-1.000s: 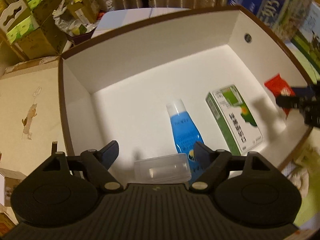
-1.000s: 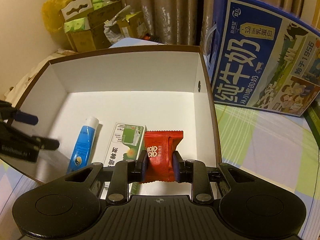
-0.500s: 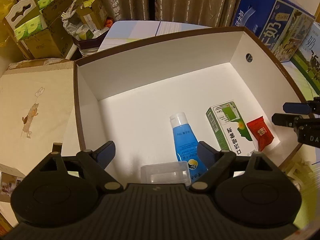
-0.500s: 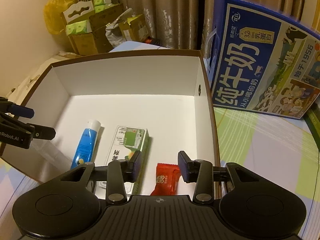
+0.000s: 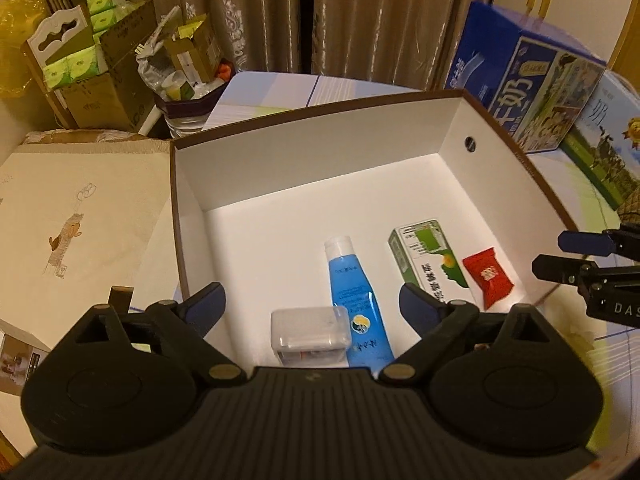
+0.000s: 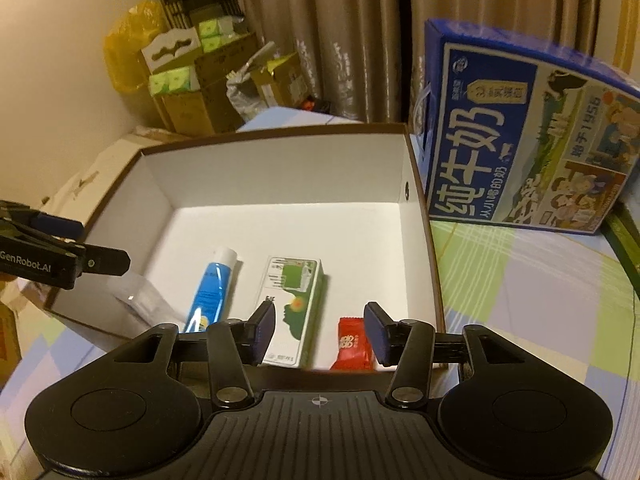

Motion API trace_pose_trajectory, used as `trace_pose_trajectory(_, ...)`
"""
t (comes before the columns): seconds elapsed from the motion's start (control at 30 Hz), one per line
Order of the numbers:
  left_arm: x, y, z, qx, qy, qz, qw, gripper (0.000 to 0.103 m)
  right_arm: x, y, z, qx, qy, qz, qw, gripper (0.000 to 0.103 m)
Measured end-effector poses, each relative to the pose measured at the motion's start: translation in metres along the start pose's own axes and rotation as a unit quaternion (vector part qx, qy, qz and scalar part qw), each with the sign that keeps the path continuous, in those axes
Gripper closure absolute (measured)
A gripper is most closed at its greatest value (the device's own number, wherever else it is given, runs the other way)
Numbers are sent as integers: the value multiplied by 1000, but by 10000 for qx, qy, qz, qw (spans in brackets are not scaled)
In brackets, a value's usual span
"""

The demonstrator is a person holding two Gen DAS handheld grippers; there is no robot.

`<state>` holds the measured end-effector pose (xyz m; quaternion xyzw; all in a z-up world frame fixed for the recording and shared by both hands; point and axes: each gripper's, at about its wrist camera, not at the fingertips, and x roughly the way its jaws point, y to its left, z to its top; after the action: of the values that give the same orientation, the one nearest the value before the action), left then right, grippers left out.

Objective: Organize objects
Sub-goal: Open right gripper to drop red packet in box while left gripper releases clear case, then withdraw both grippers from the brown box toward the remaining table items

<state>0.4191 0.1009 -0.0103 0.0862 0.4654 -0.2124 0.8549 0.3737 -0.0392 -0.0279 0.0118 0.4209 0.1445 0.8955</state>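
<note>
A white box with a brown rim [image 5: 516, 152] [image 6: 416, 168] holds a row of items along its near side. From left: a clear plastic case [image 5: 308, 332] [image 6: 136, 296], a blue tube [image 5: 352, 292] [image 6: 208, 288], a green and white carton [image 5: 428, 264] [image 6: 294, 304] and a red candy packet [image 5: 488, 276] [image 6: 352, 344]. My left gripper [image 5: 312, 300] hangs open above the clear case, holding nothing. My right gripper [image 6: 320, 328] stands open above the box's near rim, the red packet lying below its right finger.
A blue milk carton box [image 6: 528, 148] [image 5: 532, 80] stands right of the white box on a checkered cloth [image 6: 540, 300]. Cardboard boxes of green packs [image 5: 92, 76] and curtains fill the back. A beige cloth with a small drawing [image 5: 68, 232] lies to the left.
My right gripper opened and let the red packet drop into the box beside the carton. Both grippers have pulled back and up from the box.
</note>
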Motion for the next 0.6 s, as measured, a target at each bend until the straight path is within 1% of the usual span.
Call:
trace_pose_trajectory(0.27,-36,-4,-21,-146,-146,-91,9997,11,-37,10,-11,144,-262,60,9995,56)
trace_pose_trajectory(0.6,-74,-12,-48,-166,-253,-138,9994,11,-80,20,-29,370,-547,110,9978,56)
